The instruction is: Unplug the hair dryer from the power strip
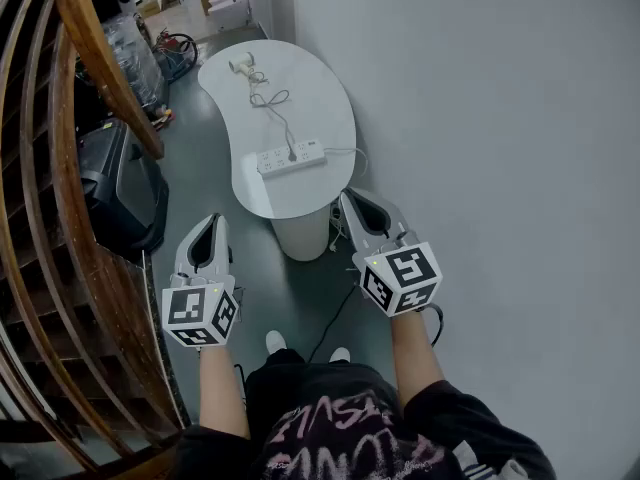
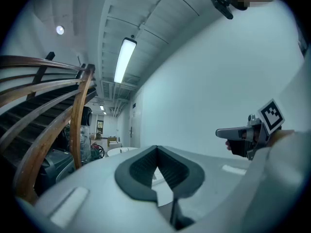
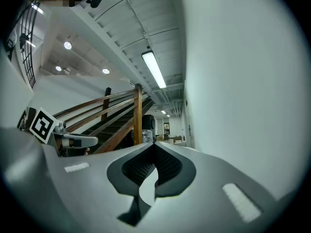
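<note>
A white hair dryer (image 1: 241,64) lies at the far end of a white rounded table (image 1: 320,108). Its cord (image 1: 274,108) runs to a plug (image 1: 293,153) seated in a white power strip (image 1: 291,158) near the table's near end. My left gripper (image 1: 214,217) is held low, short of the table and to its left, shut with nothing in it. My right gripper (image 1: 346,193) hovers by the table's near right edge, also shut and empty. In the left gripper view the fingertips (image 2: 156,147) meet; in the right gripper view the jaws (image 3: 154,143) are closed too.
A wooden stair railing (image 1: 90,38) curves along the left, with a black case (image 1: 120,183) beneath it. A plain white wall (image 1: 500,118) runs along the right. The table stands on a white pedestal (image 1: 302,233). A dark cable (image 1: 335,318) trails on the floor.
</note>
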`<state>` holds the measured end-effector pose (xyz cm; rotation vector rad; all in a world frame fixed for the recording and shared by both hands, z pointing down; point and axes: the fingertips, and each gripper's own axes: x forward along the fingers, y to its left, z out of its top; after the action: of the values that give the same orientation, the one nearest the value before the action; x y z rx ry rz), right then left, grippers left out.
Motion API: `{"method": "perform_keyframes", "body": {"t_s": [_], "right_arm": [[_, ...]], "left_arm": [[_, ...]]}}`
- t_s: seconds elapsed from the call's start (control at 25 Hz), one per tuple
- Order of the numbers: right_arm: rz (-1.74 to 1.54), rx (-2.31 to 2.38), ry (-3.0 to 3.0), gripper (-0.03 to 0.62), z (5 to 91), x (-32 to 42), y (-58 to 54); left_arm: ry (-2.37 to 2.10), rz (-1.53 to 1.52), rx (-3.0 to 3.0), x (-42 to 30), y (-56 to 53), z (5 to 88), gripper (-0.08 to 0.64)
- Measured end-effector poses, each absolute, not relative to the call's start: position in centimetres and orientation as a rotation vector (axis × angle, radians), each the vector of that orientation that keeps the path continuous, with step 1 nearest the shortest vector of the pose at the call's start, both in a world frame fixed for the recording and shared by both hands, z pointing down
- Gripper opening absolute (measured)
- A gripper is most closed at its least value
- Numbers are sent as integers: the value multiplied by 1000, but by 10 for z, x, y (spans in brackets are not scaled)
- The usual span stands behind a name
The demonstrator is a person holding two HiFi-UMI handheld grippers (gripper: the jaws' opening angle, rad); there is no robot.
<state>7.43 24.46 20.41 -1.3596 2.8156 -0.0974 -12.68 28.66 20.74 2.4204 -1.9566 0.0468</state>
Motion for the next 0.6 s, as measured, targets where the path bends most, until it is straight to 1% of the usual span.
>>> {"method": "perform_keyframes", "body": {"t_s": [0.6], "right_arm": [[-125, -1448, 2810, 11, 223, 32, 195]], "left_arm": [[-1878, 80, 2436, -171, 228, 232, 2]]}}
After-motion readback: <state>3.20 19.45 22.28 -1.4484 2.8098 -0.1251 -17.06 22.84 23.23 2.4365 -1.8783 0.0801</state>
